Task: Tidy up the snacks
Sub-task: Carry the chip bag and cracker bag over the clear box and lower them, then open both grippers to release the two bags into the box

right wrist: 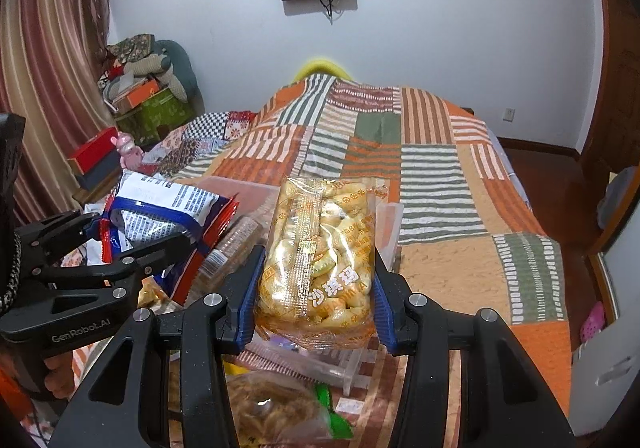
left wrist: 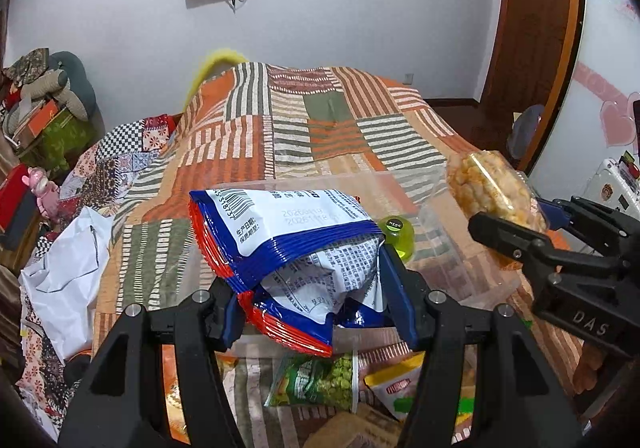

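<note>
My left gripper [left wrist: 316, 308] is shut on a blue, white and red snack bag [left wrist: 288, 244] and holds it above a clear plastic bin [left wrist: 404, 183] on the bed. My right gripper [right wrist: 316, 304] is shut on a clear bag of orange puffed snacks [right wrist: 320, 248], held upright above the same clear bin [right wrist: 390, 224]. In the left wrist view the puff bag [left wrist: 492, 191] and right gripper [left wrist: 560, 248] are at the right. In the right wrist view the blue bag [right wrist: 168, 207] and left gripper [right wrist: 132, 244] are at the left.
A green-capped bottle [left wrist: 398, 238] lies in the bin. Loose snack packs lie below the grippers: a green pea bag [left wrist: 320, 380], a yellow pack [left wrist: 404, 388] and a fried-snack bag [right wrist: 276, 408]. A striped patchwork quilt [right wrist: 440, 175] covers the bed. Boxes and clutter stand at the left [right wrist: 148, 99].
</note>
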